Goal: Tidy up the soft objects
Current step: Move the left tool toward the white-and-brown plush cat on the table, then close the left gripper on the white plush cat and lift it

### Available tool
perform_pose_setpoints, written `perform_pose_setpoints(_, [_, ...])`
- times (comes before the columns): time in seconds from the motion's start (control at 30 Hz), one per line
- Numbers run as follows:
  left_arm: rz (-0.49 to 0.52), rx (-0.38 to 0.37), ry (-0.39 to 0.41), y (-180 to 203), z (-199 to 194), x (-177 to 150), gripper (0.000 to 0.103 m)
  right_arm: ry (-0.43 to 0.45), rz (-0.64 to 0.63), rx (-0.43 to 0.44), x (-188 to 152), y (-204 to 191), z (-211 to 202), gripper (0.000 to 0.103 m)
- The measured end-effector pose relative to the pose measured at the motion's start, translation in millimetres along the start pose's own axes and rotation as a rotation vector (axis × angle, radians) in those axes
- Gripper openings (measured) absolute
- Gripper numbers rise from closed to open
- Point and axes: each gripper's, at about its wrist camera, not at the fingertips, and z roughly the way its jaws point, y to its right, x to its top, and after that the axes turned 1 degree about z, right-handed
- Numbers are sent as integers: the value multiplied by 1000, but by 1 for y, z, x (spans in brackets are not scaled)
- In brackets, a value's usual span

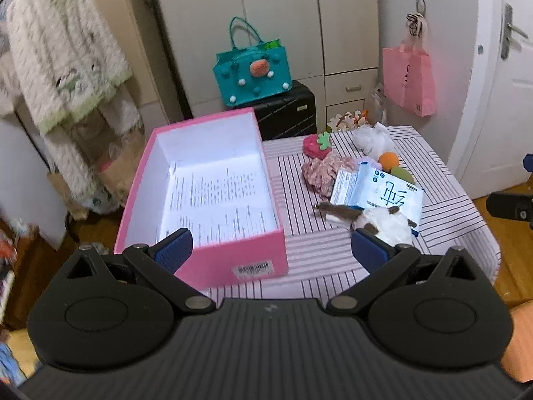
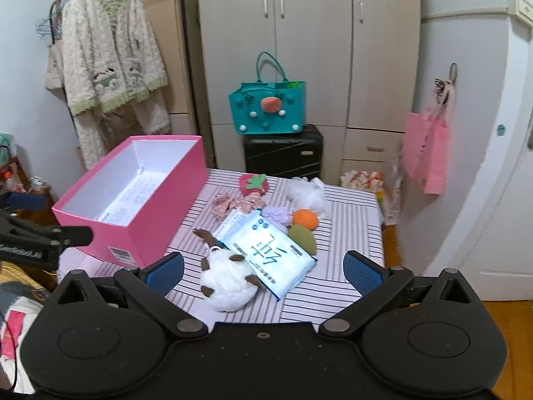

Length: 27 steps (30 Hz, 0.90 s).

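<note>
An open pink box with printed paper inside sits on the left of a striped table. To its right lies a pile: a white and brown plush, a blue tissue pack, a floral scrunchie, a strawberry plush, an orange ball, a green piece, a lilac item and white fluff. My left gripper is open above the box's near corner. My right gripper is open over the plush.
A teal bag stands on a black suitcase behind the table. A pink bag hangs on the right wall. A fleece garment hangs at the left. Wardrobe doors stand behind.
</note>
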Motion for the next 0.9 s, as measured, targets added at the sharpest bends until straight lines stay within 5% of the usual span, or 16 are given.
perform_pose_setpoints(0.33, [103, -64, -9, 21, 26, 23, 103, -44, -54, 56, -4, 16, 22, 103])
perform_pose_setpoints(0.6, [106, -230, 18, 43, 60, 16, 103, -9, -74, 149, -46, 37, 65, 103])
perform_pose_setpoints(0.73, [137, -248, 18, 61, 76, 8, 102, -58, -41, 227, -62, 43, 95, 95])
perform_pose_setpoints(0.9, [145, -275, -19, 80, 95, 3, 101, -43, -151, 256, -76, 26, 115, 95])
